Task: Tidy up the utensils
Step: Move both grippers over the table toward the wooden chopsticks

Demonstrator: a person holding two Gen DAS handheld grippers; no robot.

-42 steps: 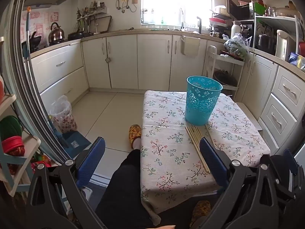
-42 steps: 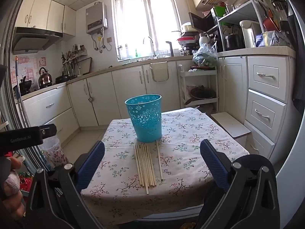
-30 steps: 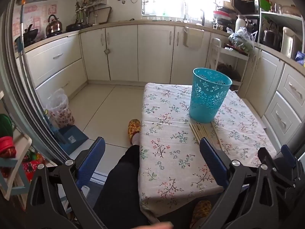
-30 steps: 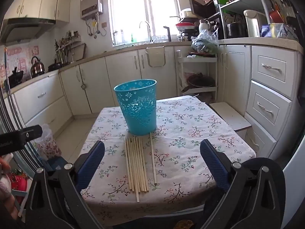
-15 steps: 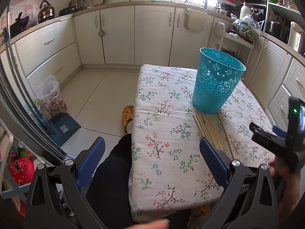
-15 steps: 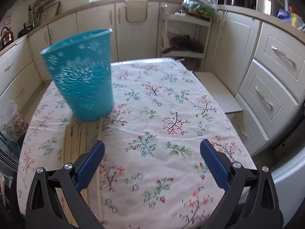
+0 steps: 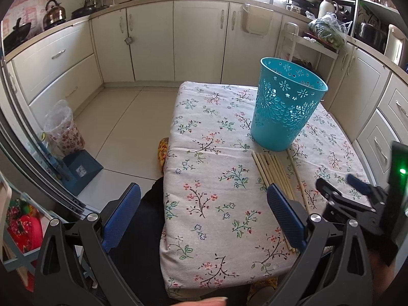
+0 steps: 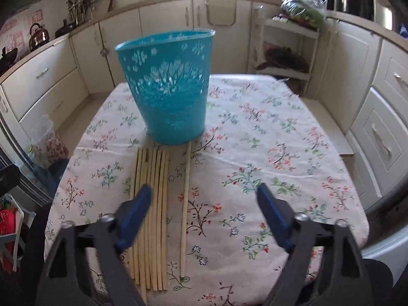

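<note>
Between right tongs [image 8: 202, 199] closing jaws, lone chopstick [image 8: 186, 191], untouched, bundle [image 8: 153, 204] under left finger

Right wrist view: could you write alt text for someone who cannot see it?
An open gripper hovers over wooden sticks lying in a row on a floral tablecloth, one stick apart from the rest, nothing between its jaws. A teal basket stands upright just beyond the sticks, with kitchen cabinets behind.
</note>
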